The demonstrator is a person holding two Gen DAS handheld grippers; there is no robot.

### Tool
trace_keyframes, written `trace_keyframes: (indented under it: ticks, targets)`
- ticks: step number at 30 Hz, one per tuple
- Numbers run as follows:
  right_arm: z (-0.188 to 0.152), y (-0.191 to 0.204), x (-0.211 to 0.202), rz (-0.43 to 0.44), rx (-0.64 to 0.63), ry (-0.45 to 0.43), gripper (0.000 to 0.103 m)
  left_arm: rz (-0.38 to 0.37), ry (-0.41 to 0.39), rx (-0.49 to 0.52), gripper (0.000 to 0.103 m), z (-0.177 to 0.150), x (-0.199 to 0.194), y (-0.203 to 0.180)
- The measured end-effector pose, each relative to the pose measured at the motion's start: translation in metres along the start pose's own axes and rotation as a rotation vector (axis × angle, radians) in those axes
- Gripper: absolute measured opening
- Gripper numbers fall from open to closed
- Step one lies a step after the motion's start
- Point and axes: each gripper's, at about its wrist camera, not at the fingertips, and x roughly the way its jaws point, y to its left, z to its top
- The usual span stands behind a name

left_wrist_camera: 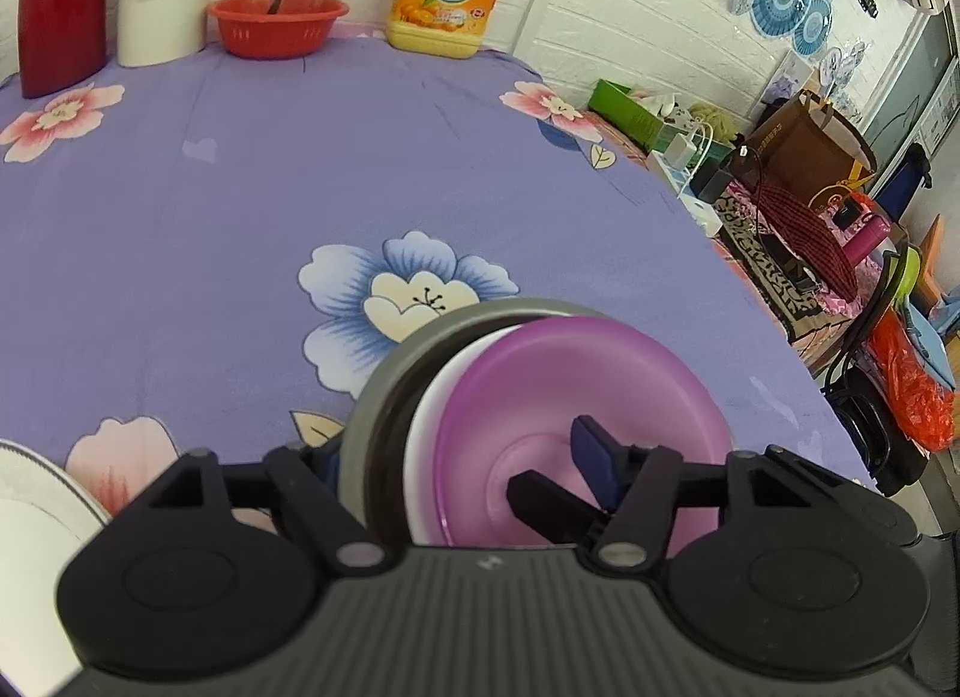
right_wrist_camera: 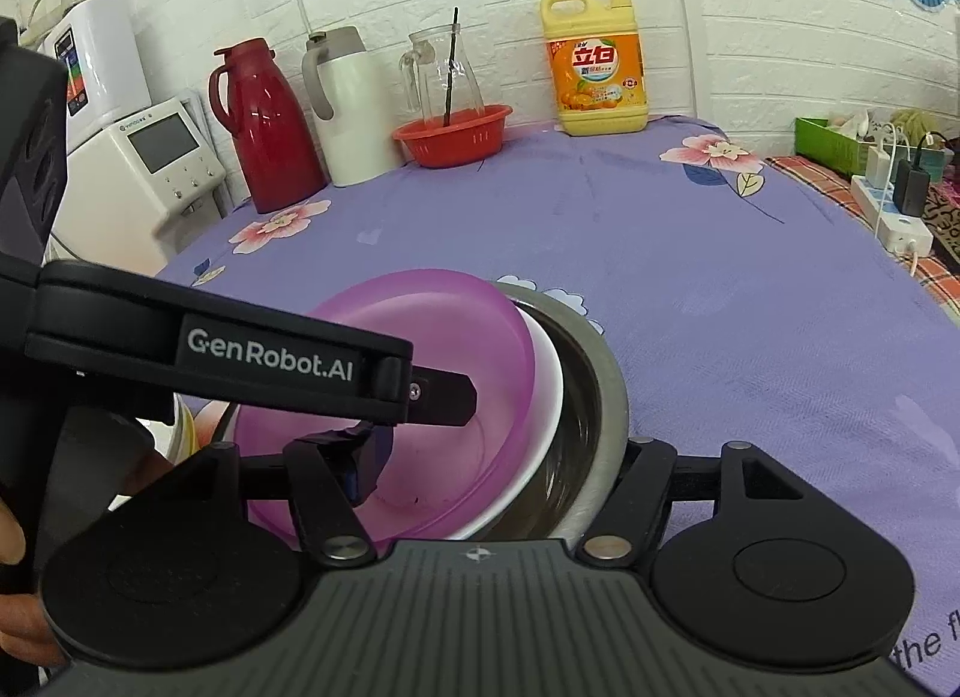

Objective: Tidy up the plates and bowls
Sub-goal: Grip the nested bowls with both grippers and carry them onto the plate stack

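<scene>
A nested stack is tilted on its side above the purple flowered tablecloth (left_wrist_camera: 240,205): a steel bowl (left_wrist_camera: 384,397) outside, a white bowl (left_wrist_camera: 423,433) in it, and a purple bowl (left_wrist_camera: 576,373) innermost. My left gripper (left_wrist_camera: 456,457) is shut across the stack. Its blue-padded right finger (left_wrist_camera: 591,454) is inside the purple bowl and its left finger is hidden behind the steel. My right gripper (right_wrist_camera: 501,451) clamps the same stack. Its left finger (right_wrist_camera: 369,454) is inside the purple bowl (right_wrist_camera: 420,325) and its right finger is hidden behind the steel bowl (right_wrist_camera: 606,397). The left gripper's finger (right_wrist_camera: 444,397) reaches in from the left.
A white plate (left_wrist_camera: 24,493) lies at the near left. Along the back wall stand a red thermos (right_wrist_camera: 270,127), a white thermos (right_wrist_camera: 348,109), a red basket (right_wrist_camera: 456,136) holding a glass jug, and a detergent bottle (right_wrist_camera: 600,73). The table's right edge borders a cluttered side surface (left_wrist_camera: 780,205).
</scene>
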Motion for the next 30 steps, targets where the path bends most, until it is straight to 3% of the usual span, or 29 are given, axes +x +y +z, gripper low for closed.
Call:
trace_keyframes:
  ticks: [10, 23, 30]
  targets:
    - [0.009, 0.037, -0.016, 0.002, -0.087, -0.032, 0.103, -0.022, -0.088, -0.054, 0.061, -0.007, -0.043, 0.021]
    - [0.027, 0.136, -0.002, 0.236, -0.248, -0.059, 0.103, 0.172, -0.253, -0.170, 0.062, -0.025, -0.137, 0.101]
    - [0.015, 0.174, 0.017, 0.349, -0.286, 0.012, 0.103, 0.249, -0.234, -0.258, 0.062, -0.049, -0.154, 0.141]
